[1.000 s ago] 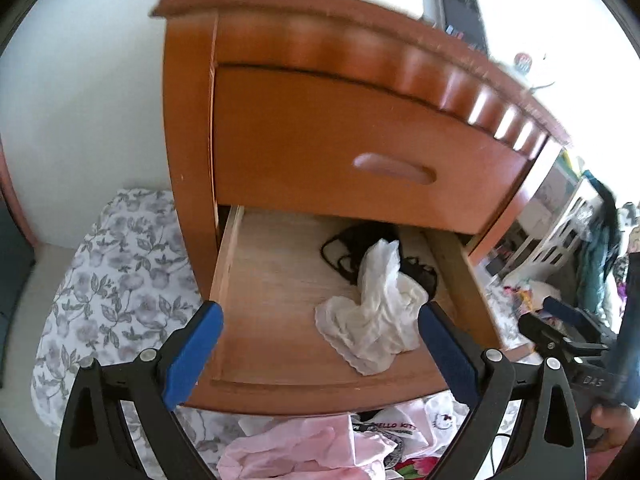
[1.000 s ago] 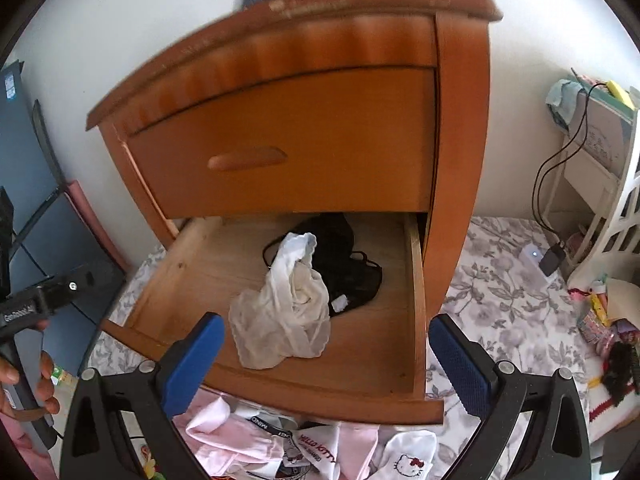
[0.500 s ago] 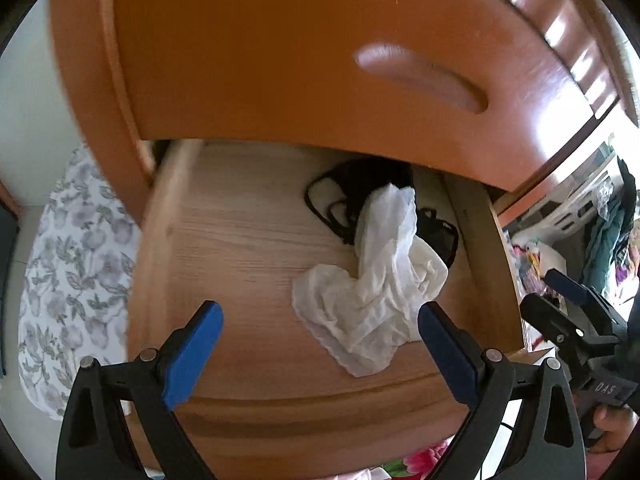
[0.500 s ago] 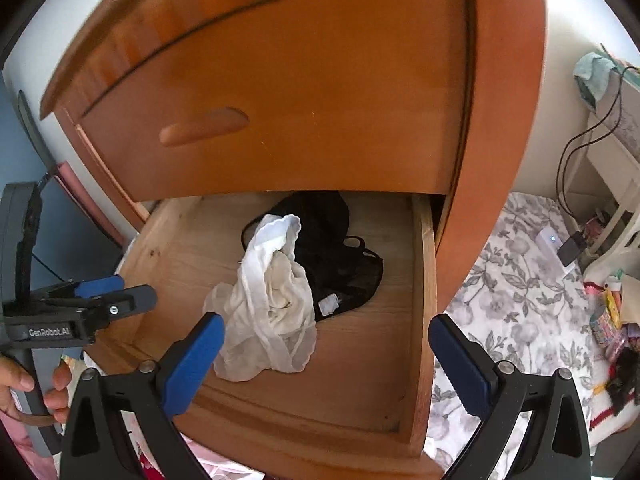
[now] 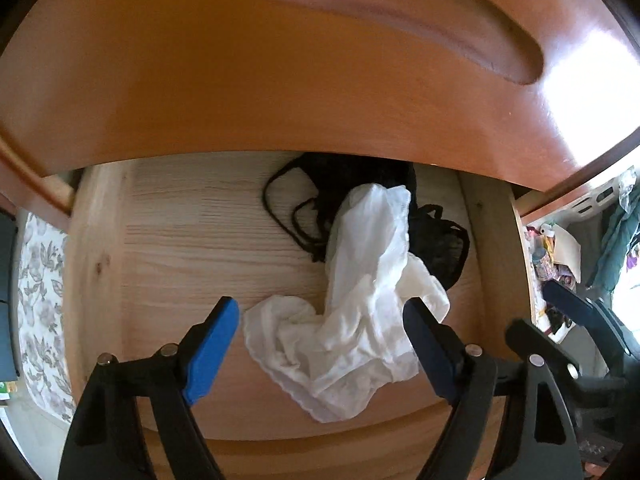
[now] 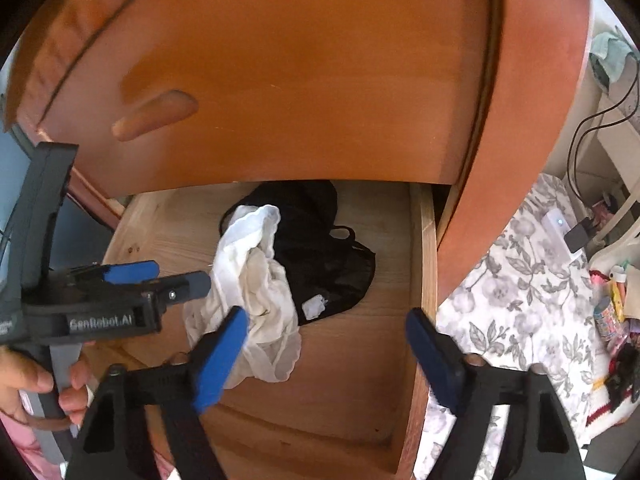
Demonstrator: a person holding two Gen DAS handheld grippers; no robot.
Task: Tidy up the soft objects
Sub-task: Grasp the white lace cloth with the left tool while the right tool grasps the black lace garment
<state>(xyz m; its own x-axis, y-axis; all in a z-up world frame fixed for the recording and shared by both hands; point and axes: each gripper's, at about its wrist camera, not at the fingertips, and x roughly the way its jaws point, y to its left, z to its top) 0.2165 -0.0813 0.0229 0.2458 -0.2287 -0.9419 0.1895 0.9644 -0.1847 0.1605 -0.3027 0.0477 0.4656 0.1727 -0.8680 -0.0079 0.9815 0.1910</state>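
Note:
A crumpled white garment [image 5: 352, 312] lies in the open lower drawer [image 5: 168, 240] of a wooden nightstand, partly over a black lacy garment [image 5: 436, 240] behind it. My left gripper [image 5: 320, 344] is open and empty, its jaws standing either side of the white garment's near end, just above the drawer's front edge. In the right wrist view the white garment [image 6: 256, 292] and black garment [image 6: 332, 256] show in the drawer [image 6: 360, 360]. My right gripper [image 6: 326, 354] is open and empty over the drawer's front right. The left gripper [image 6: 168, 278] enters from the left there.
The closed upper drawer front [image 5: 280, 80] with its recessed handle [image 5: 400, 12] overhangs close above. A floral sheet [image 6: 520, 300] lies right of the nightstand, with cables and clutter [image 6: 608, 300] beyond. The drawer's right wall [image 6: 424, 280] stands near my right gripper.
Both grippers have moved forward and down toward the open drawer. The nightstand now fills both views. The left gripper now straddles the white garment. The garments have not moved.

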